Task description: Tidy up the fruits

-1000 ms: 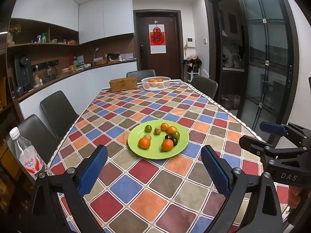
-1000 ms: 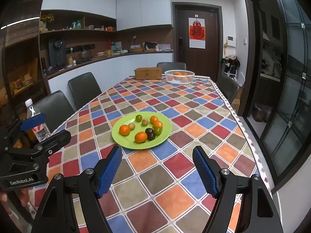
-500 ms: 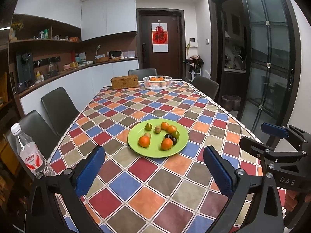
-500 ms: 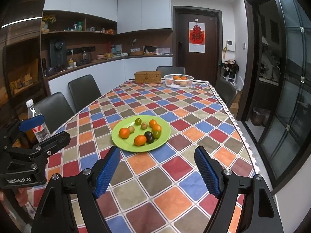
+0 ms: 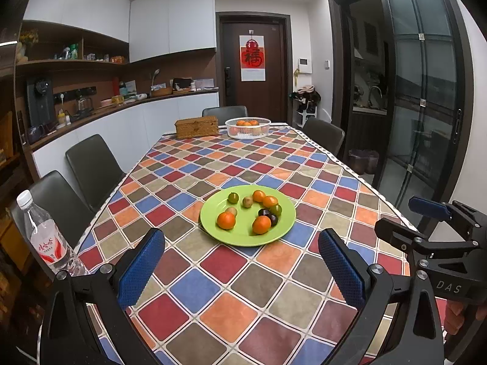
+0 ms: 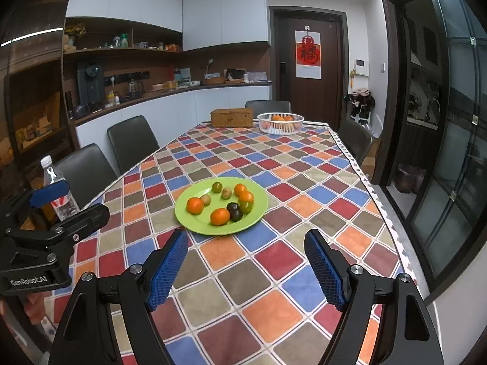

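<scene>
At the table's near left edge a water bottle (image 5: 45,240) is standing upright; the right wrist view is showing it partly hidden behind the left gripper (image 5: 240,261). That gripper is hovering with its blue pads wide apart, nothing between them. Past it, the green plate (image 5: 243,237) is sitting mid-table, carrying oranges (image 5: 226,220), green fruits and dark plums (image 6: 236,213). The right gripper (image 6: 246,266) is holding its pads apart and empty too. Only the left wrist view is catching fingers (image 5: 453,319) beneath it. A wicker box (image 6: 232,117) and white fruit basket (image 6: 280,123) are sitting at the far end.
</scene>
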Demonstrator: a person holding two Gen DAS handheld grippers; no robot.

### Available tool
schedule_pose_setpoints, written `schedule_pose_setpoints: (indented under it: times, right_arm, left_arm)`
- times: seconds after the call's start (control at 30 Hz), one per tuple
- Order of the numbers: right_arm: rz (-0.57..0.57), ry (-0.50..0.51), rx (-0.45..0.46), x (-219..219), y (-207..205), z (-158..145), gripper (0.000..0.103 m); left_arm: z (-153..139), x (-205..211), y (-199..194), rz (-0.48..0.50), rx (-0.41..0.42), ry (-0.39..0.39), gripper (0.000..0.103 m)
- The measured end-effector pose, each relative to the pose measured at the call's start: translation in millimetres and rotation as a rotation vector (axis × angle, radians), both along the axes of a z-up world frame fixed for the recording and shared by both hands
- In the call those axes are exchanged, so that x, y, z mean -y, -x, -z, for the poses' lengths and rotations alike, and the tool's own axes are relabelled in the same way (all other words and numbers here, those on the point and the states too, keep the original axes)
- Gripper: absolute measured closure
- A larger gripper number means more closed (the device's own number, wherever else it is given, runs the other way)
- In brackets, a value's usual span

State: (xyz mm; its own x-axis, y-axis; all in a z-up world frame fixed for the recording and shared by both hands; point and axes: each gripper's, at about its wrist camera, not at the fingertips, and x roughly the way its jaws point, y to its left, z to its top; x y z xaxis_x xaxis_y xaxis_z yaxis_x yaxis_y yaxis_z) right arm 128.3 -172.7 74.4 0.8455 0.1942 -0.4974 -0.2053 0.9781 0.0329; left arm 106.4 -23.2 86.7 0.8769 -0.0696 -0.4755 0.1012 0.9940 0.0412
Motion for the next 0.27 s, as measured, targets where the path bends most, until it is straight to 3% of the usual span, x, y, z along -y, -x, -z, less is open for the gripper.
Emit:
schedule_pose_setpoints:
  times: [0.27]
  right_arm:
    - [0.002, 0.000, -0.008, 0.5, -1.6, 5.4, 0.024]
  left_arm:
    - [2.2, 1.9, -3.1, -0.010, -0.006, -0.013, 0.000]
